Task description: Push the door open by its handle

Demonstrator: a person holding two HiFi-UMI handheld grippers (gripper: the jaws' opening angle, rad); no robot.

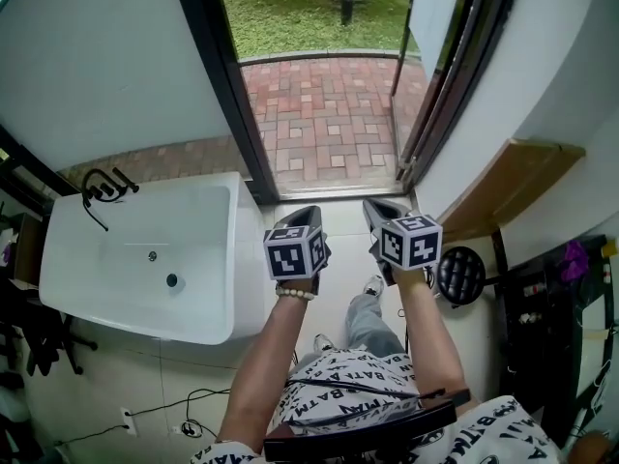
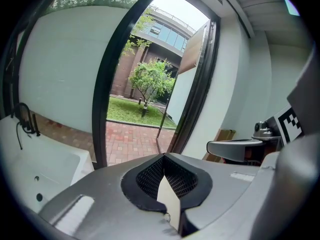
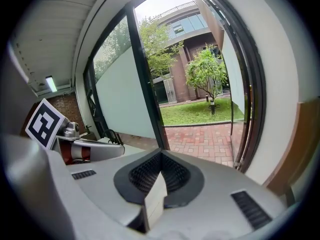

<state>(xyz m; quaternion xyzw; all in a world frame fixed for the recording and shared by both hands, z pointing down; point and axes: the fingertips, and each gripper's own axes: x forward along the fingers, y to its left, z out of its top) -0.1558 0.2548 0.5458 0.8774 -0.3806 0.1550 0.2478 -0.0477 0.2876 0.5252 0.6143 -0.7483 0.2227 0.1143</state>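
Door: found open over the brick paving.
Left gripper: held closed, empty.
Right gripper: held closed, empty.

Floor survey: pale tiles indoors, red brick paving outdoors.
The tiled floor carries a white bathtub on the left, set just beside the doorway. A black cable trails loose over the tiles near the tub. The person's shoe rests on the tiles. Past the threshold, brick paving runs to a lawn.
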